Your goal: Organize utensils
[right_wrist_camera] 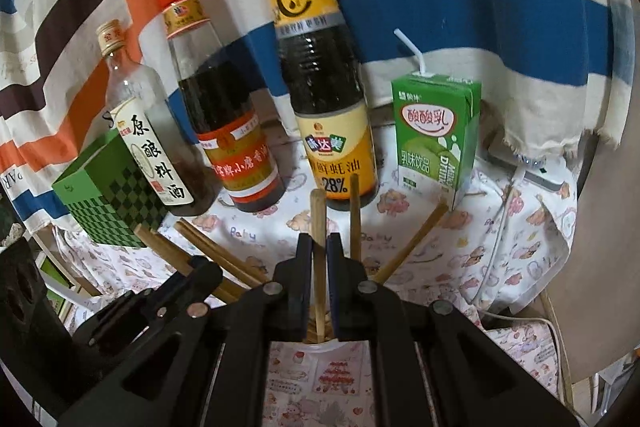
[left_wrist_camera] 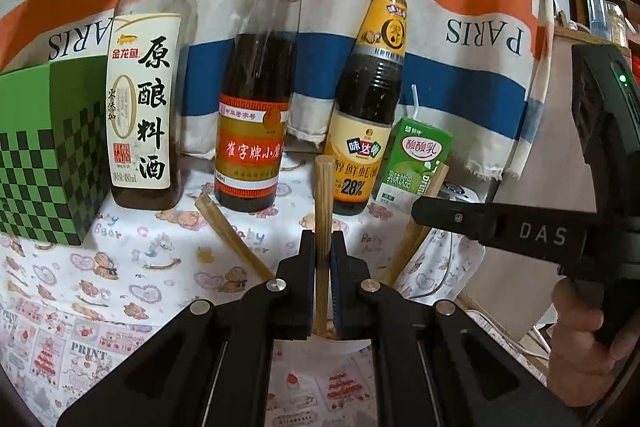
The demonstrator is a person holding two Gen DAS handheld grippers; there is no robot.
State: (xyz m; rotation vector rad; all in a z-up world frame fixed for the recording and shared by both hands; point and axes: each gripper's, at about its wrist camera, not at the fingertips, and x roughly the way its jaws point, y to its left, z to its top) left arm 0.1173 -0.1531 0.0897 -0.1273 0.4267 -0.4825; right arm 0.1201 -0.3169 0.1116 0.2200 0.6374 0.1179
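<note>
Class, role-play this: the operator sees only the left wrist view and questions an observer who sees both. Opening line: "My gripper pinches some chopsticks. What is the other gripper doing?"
Observer: The right gripper is shut on a single chopstick that stands upright over a white cup.
Operator: Are there other sticks near it?
Observer: Yes, another upright chopstick stands just right of its fingers, ungripped.
Operator: I see one leaning pair on my left. Any more there?
Observer: Yes, further leaning chopsticks fan out in front of the green checkered box.
</note>
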